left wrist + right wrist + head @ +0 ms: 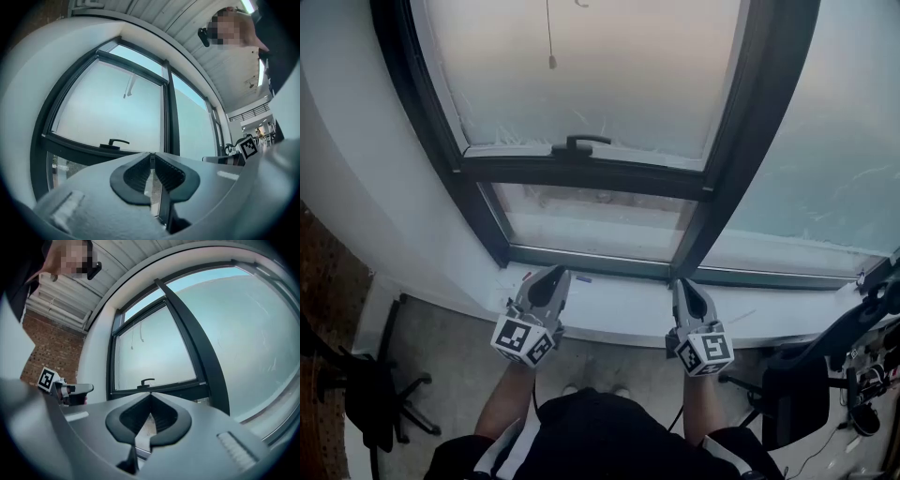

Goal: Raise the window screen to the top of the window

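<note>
Left hand-held gripper [557, 273] and right hand-held gripper [683, 283], both pressed together, empty, point level over the windowsill [628, 309], below the window handle [579, 143].

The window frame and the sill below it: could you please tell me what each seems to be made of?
Window frame: probably painted or coated metal, dark with a satin finish; its bars are slim, straight and sharp-edged with a soft sheen. Sill: smooth, matt white, possibly painted board or stone; no grain or seams show, so the look leaves it open.
</note>
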`<control>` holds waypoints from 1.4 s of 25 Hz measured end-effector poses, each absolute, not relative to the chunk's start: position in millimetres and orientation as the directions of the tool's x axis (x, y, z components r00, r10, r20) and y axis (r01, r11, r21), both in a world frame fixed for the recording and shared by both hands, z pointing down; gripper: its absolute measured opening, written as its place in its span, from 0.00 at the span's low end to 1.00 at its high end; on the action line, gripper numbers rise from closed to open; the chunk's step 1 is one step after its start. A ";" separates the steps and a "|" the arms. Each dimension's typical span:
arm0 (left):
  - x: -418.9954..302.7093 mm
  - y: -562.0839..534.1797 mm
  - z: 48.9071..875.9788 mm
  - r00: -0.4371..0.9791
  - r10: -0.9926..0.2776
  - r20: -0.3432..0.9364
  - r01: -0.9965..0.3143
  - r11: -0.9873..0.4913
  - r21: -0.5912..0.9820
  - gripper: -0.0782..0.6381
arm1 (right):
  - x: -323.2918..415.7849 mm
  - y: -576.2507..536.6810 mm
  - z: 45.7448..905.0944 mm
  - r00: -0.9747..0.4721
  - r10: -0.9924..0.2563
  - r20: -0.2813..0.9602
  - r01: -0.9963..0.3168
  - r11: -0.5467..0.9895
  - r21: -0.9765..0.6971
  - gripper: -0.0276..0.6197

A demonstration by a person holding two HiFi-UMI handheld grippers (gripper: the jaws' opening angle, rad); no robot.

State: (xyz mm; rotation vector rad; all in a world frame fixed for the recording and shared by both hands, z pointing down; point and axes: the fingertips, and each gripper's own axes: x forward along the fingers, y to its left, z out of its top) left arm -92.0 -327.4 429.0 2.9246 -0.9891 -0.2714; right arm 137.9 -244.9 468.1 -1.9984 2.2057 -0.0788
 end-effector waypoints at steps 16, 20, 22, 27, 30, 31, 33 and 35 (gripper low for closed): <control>-135.4 -336.3 451.2 0.810 -0.572 -0.129 -0.563 -0.820 0.102 0.16 | 106.6 -236.6 459.3 -0.091 -0.984 -0.155 -0.987 0.109 -0.115 0.05; -145.9 -337.1 455.6 0.799 -0.589 -0.121 -0.578 -0.808 0.113 0.16 | 102.0 -234.9 463.5 -0.100 -0.986 -0.135 -0.987 0.115 -0.109 0.05; -149.5 -337.1 458.2 0.795 -0.595 -0.116 -0.584 -0.803 0.120 0.16 | 98.5 -234.6 461.1 -0.106 -0.986 -0.126 -0.987 0.120 -0.108 0.05; -151.6 -334.9 463.7 0.791 -0.602 -0.111 -0.589 -0.798 0.130 0.16 | 96.4 -233.0 461.6 -0.107 -0.988 -0.113 -0.986 0.120 -0.119 0.05; -149.4 -334.2 466.8 0.797 -0.592 -0.116 -0.580 -0.805 0.125 0.16 | 98.8 -231.8 463.9 -0.106 -0.989 -0.107 -0.988 0.117 -0.104 0.05; -149.0 -333.6 465.6 0.798 -0.592 -0.114 -0.579 -0.805 0.125 0.16 | 98.3 -231.5 462.1 -0.105 -0.988 -0.109 -0.987 0.117 -0.106 0.05; -148.6 -332.0 464.9 0.800 -0.590 -0.110 -0.579 -0.806 0.123 0.16 | 96.6 -230.5 456.7 -0.105 -0.987 -0.119 -0.986 0.119 -0.118 0.05; -148.5 -330.8 463.6 0.797 -0.594 -0.107 -0.582 -0.804 0.125 0.16 | 96.4 -229.7 454.4 -0.103 -0.987 -0.123 -0.985 0.118 -0.125 0.05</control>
